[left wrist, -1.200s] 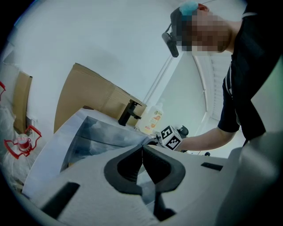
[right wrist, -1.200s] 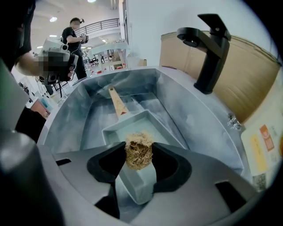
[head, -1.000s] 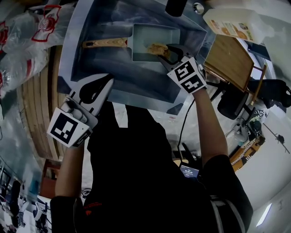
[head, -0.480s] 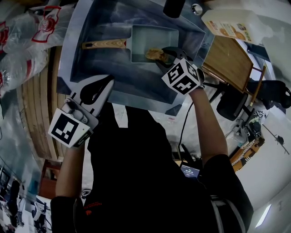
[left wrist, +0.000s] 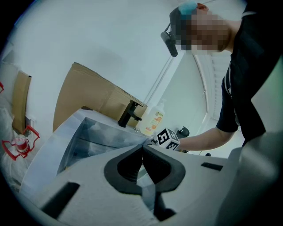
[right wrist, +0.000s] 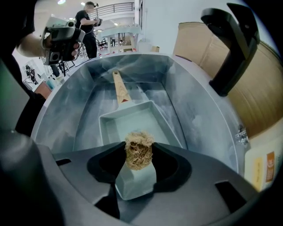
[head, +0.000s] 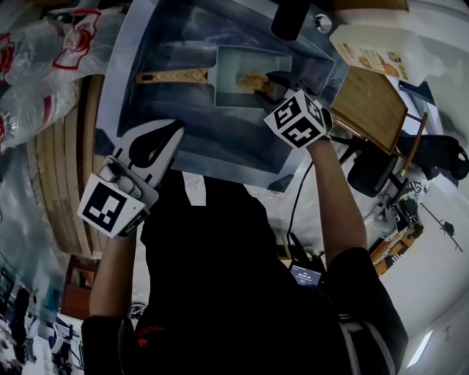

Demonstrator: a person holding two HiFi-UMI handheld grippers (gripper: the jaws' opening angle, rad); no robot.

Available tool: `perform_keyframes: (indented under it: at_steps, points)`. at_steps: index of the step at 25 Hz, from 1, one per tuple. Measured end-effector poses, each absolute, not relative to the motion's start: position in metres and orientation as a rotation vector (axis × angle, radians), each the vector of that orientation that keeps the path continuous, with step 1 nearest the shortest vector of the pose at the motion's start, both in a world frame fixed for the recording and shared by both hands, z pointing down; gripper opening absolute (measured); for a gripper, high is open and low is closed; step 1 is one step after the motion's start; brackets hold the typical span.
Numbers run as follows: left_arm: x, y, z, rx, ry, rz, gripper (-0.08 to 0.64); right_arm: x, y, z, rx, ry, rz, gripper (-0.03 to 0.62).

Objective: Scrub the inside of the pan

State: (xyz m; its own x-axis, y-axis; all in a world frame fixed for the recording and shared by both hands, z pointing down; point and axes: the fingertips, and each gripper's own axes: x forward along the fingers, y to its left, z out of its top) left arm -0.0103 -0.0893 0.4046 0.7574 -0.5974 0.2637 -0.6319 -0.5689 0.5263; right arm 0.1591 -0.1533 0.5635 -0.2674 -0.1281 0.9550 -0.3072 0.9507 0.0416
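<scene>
A pale green rectangular pan (head: 238,69) (right wrist: 132,128) with a wooden handle (head: 172,75) (right wrist: 119,88) lies in the steel sink (head: 132,66) (right wrist: 66,114). My right gripper (head: 270,82) (right wrist: 139,152) is shut on a tan fibrous scrubber (head: 251,80) (right wrist: 139,150), held over the pan's near end. The left gripper (head: 157,143) (left wrist: 142,154) is shut and empty. It hovers at the sink's front edge, away from the pan.
A black faucet (head: 289,18) (right wrist: 232,44) stands at the sink's back rim, with a soap bottle (head: 374,44) (left wrist: 150,121) beside it. A wooden board (head: 370,99) lies right of the sink. Plastic bags (head: 44,51) lie to the left.
The right gripper has slid the scrubber back and forth along the pan's right end. The left gripper has stayed in place.
</scene>
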Motion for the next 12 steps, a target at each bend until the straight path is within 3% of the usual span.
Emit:
perform_keyframes:
  at_steps: [12]
  points:
    - [-0.026,-0.1,0.406,2.305,-0.957,0.074,0.02,0.157,-0.204,0.567,0.375,-1.809,0.132,0.186]
